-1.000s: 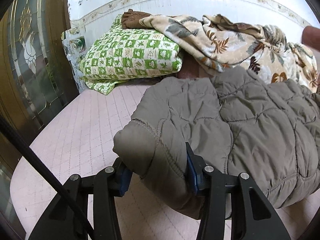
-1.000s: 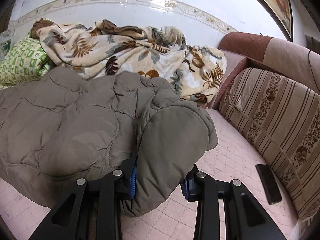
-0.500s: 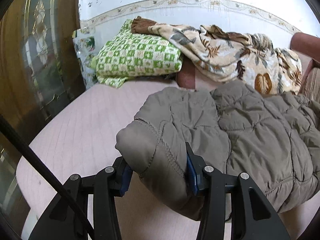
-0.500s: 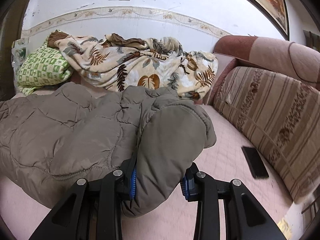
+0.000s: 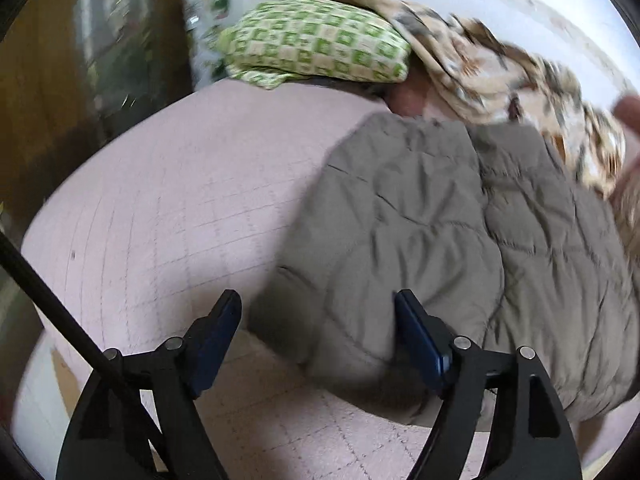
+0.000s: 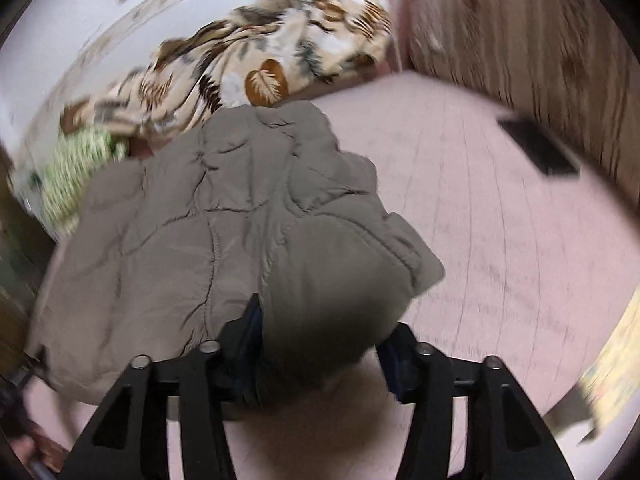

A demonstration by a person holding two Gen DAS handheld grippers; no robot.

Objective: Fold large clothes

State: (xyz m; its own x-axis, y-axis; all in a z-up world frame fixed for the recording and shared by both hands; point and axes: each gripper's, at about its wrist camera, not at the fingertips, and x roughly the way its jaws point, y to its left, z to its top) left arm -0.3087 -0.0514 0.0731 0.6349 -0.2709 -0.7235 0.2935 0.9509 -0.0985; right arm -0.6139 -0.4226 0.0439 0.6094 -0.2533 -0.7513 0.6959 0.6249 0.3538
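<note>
A grey-brown quilted puffer jacket (image 5: 440,240) lies folded on the pink quilted sofa seat (image 5: 160,208). My left gripper (image 5: 320,328) is open; its jaws stand wide apart around the jacket's near left corner, which rests on the seat. In the right wrist view the jacket (image 6: 224,220) fills the middle. My right gripper (image 6: 320,344) has its jaws around the jacket's near right corner, a padded fold that bulges between them; they look partly opened.
A green checked pillow (image 5: 316,44) and a leaf-print blanket (image 6: 256,60) lie at the back against the white wall. A striped sofa backrest (image 6: 520,36) rises on the right, with a dark phone (image 6: 538,148) on the seat. A wooden glazed door (image 5: 60,60) stands left.
My left gripper opened and let go of the jacket corner, which dropped onto the seat. Both grippers rose and tilted downward. The right jaws have widened around their fold.
</note>
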